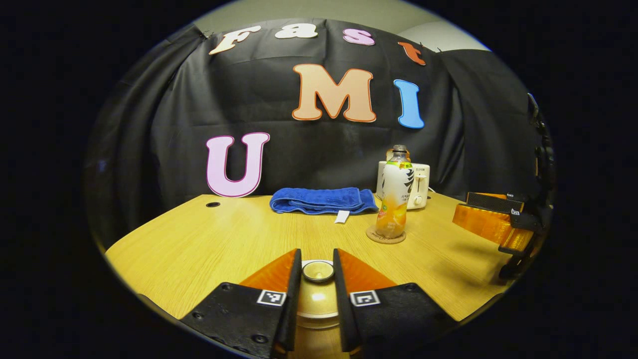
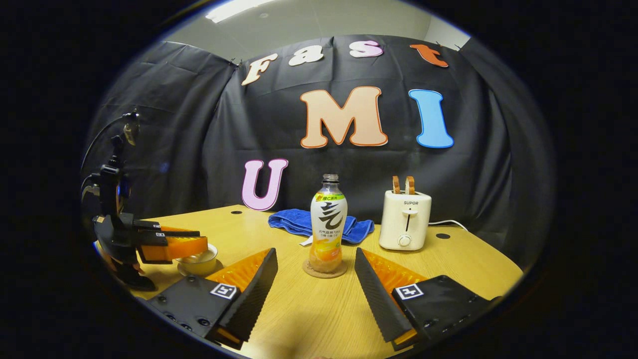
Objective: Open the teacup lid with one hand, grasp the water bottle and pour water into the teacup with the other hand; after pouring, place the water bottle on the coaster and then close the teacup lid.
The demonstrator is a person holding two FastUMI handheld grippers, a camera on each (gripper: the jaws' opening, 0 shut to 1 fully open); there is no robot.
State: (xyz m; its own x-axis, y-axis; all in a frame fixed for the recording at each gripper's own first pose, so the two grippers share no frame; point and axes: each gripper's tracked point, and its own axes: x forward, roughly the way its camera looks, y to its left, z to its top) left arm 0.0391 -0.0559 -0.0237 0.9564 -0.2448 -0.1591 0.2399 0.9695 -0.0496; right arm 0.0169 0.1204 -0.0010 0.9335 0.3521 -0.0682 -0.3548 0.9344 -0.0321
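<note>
My left gripper [image 1: 318, 264] is shut on the round knob of the teacup lid [image 1: 318, 272], one finger against each side; the lid's golden dome [image 1: 316, 301] shows below. In the right gripper view that gripper [image 2: 172, 247] hangs over the pale teacup [image 2: 199, 263] at the table's left; I cannot tell whether the lid rests on the cup. The water bottle [image 1: 394, 199] [image 2: 328, 224], with orange drink low inside, stands upright on a round coaster [image 1: 385, 236] [image 2: 325, 272]. My right gripper [image 2: 315, 254] is open, its fingers on either side just in front of the bottle, apart from it.
A white toaster [image 2: 404, 219] [image 1: 417, 185] with two slices in it stands behind and right of the bottle. A folded blue towel [image 2: 299, 222] [image 1: 324, 199] lies at the back of the wooden table [image 2: 309, 319]. The right gripper [image 1: 498, 219] shows at the table's right edge.
</note>
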